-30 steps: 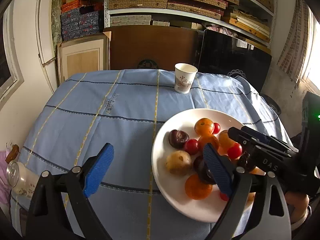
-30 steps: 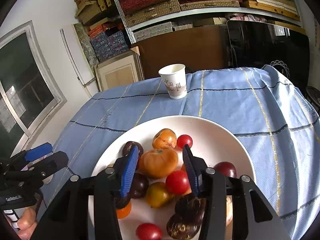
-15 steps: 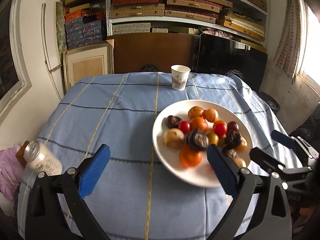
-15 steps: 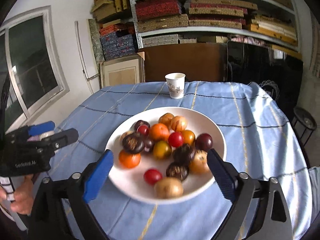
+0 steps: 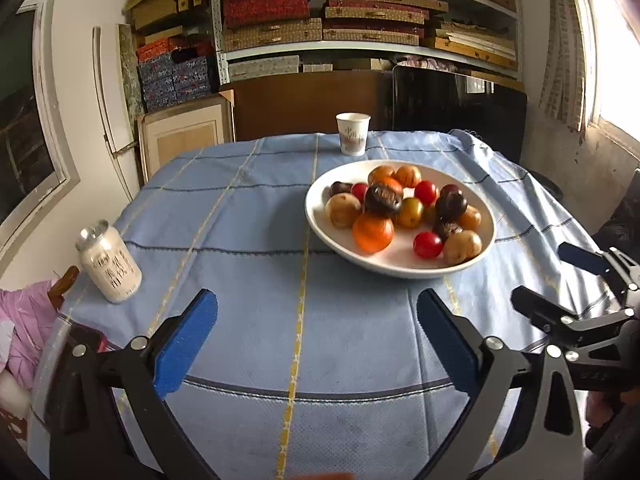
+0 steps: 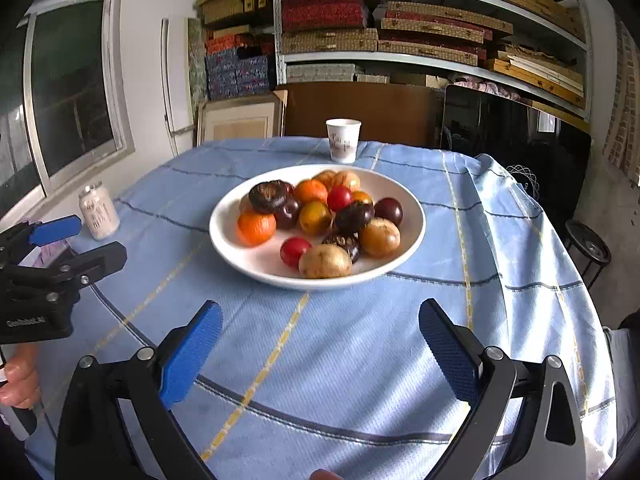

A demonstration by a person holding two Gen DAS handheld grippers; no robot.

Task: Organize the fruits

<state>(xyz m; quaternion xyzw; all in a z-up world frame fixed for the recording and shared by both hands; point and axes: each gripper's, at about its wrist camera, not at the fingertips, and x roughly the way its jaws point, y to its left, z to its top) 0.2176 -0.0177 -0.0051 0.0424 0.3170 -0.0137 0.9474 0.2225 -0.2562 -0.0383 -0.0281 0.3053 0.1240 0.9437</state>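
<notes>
A white plate sits on the blue tablecloth and holds several fruits: orange, red, tan and dark purple ones piled together. My left gripper is open and empty, well short of the plate, near the table's front edge. My right gripper is open and empty, also back from the plate. Each gripper shows in the other's view, the right gripper at right and the left gripper at left.
A white paper cup stands behind the plate at the table's far edge. A white can stands near the left edge. Shelves of boxes, a brown board and a dark screen stand behind the table.
Both grippers have pulled back from the plate toward the near edge. The right gripper, narrowed over the fruit a second ago, now stands wide open and empty.
</notes>
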